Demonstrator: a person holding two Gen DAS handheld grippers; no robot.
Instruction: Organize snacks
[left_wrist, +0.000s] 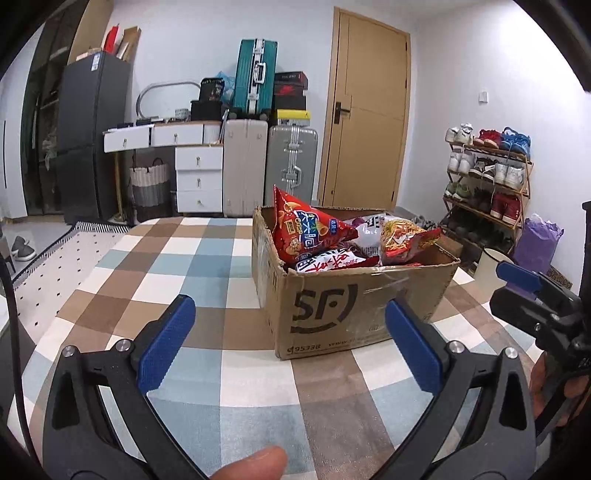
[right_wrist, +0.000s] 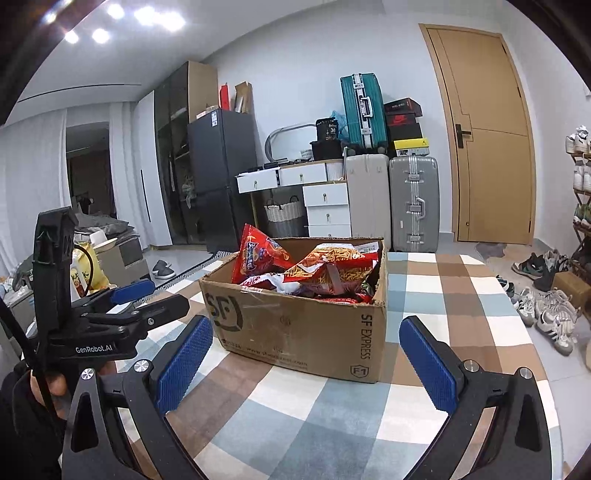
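The left claw (left_wrist: 290, 341) hung wide, blue pads (left_wrist: 168, 343) well apart with nothing between them, low over the counter (left_wrist: 207, 254). The right claw (right_wrist: 306, 365) was spread just as wide and just as empty. Ahead of both sat the cardboard box (right_wrist: 295, 328), resting on the checked cloth of brown, blue and white. Snack bags filled it: a red chip bag (left_wrist: 308, 229) poked up at the left, a noodle-snack bag (right_wrist: 332, 266) beside it. Beyond the counter stood a dark fridge (right_wrist: 221, 173), white drawers (right_wrist: 327, 206) and grey suitcases (right_wrist: 413, 203), with a teal suitcase (left_wrist: 255, 75) stacked above. A wooden door (left_wrist: 369, 114) was closed; a shoe rack (left_wrist: 487, 177) lined the right wall.
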